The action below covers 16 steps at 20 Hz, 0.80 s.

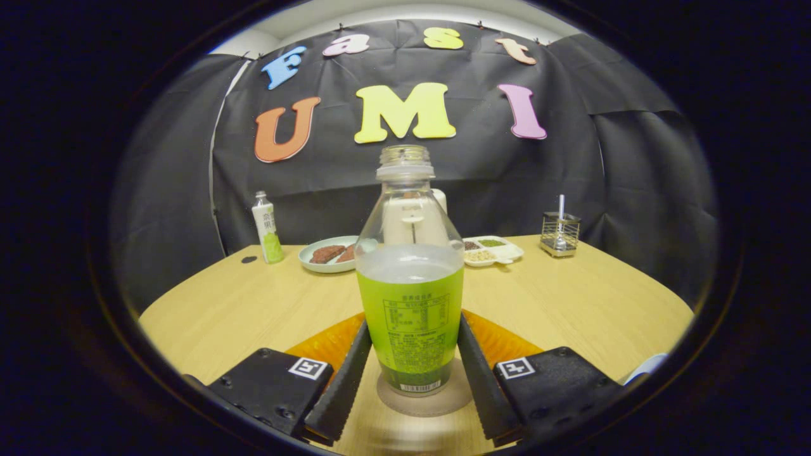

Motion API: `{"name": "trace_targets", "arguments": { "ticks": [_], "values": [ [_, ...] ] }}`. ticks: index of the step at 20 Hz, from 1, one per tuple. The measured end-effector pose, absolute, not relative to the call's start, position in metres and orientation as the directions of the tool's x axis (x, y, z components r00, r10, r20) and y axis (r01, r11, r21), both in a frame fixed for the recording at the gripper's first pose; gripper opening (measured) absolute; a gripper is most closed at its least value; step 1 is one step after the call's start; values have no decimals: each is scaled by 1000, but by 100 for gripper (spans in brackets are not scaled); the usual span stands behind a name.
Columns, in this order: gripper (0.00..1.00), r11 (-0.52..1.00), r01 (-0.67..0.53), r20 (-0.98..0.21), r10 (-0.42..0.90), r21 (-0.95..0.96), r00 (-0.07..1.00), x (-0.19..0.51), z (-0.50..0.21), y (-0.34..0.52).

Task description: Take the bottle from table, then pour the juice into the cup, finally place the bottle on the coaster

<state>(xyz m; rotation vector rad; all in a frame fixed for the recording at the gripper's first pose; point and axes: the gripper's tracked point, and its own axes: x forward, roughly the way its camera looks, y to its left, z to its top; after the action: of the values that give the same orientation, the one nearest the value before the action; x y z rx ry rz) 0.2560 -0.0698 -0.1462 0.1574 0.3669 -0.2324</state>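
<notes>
A clear uncapped bottle [410,278], about half full of green juice, stands upright on a round brownish coaster [437,405] lying on the wooden table [570,310]. My gripper [414,329] holds the bottle, one finger against each side of its lower body, and the jaws are closed on it. An orange mat [507,342] lies under and behind the coaster, partly hidden by the fingers. A white rim [646,366], perhaps the cup, peeks out just beyond the right finger's block.
At the table's back stand a small green-and-white bottle [266,229], a pale plate with brown food [329,254], a white divided tray of snacks [493,251] and a wire holder with a utensil [560,233]. A white object [440,200] sits right behind the held bottle.
</notes>
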Motion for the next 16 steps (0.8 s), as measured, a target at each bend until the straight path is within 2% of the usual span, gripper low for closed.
{"name": "trace_targets", "arguments": {
  "ticks": [3, 5, 10, 16],
  "values": [
    [83, 959, 257, -355, -201, 118, 913, 252, -140, -71],
    [99, 959, 256, -346, -201, 123, 917, 247, -135, -72],
    [100, 958, 251, -330, -195, 137, 924, 232, -129, -69],
    [100, 959, 233, -283, -181, 161, 942, 174, -102, -59]
  ]
}}
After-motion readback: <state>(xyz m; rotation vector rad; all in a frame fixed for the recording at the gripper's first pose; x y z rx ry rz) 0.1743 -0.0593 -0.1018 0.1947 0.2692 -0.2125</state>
